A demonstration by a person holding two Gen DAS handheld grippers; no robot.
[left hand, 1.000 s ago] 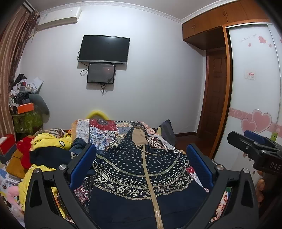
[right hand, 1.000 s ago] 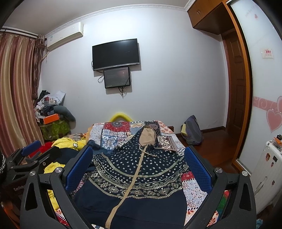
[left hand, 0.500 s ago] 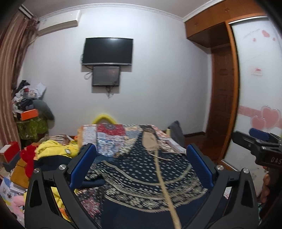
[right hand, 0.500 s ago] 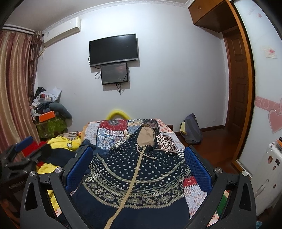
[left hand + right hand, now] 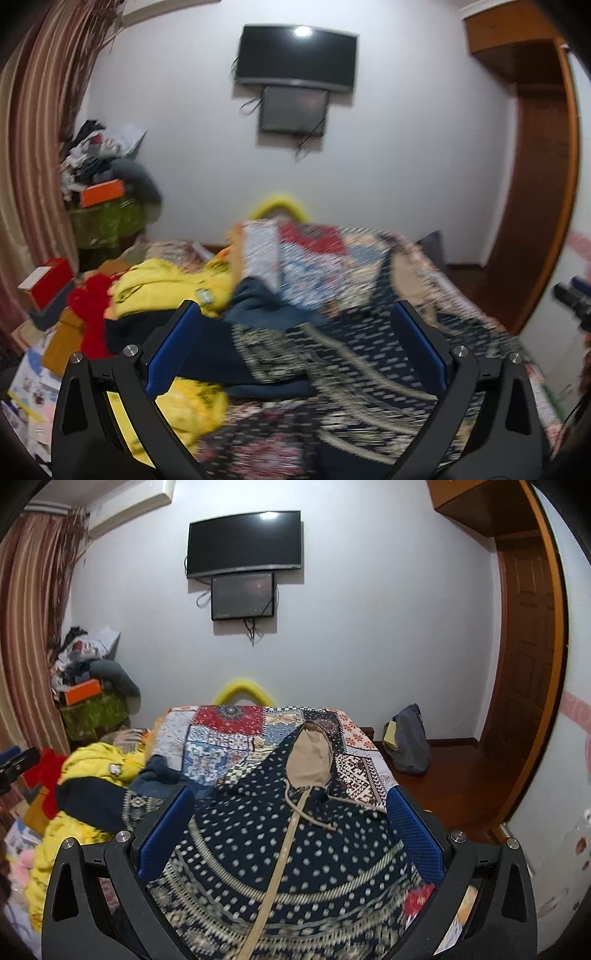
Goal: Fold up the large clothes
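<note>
A large navy hooded garment (image 5: 295,849) with white dots, patterned bands and a tan zip strip lies spread flat on the patchwork bed cover (image 5: 236,731), its tan-lined hood (image 5: 309,757) toward the far wall. My right gripper (image 5: 290,834) hangs open above its chest, holding nothing. The left wrist view is blurred: my left gripper (image 5: 295,347) is open over the garment's (image 5: 369,362) left side, near its dark sleeve (image 5: 207,354). The right gripper's tip (image 5: 572,299) shows at that view's right edge, and the left gripper's tip (image 5: 14,760) at the right view's left edge.
A heap of yellow, red and dark clothes (image 5: 92,775) lies left of the bed, with boxes on the floor (image 5: 48,288). A cluttered stand (image 5: 88,694) sits by the curtain. A grey bag (image 5: 406,742) rests on the wooden floor near the door (image 5: 524,657).
The left gripper has swung left and dipped toward the garment's left sleeve and the clothes heap, blurring its view. The right gripper has moved slightly closer over the garment. Both stay open.
</note>
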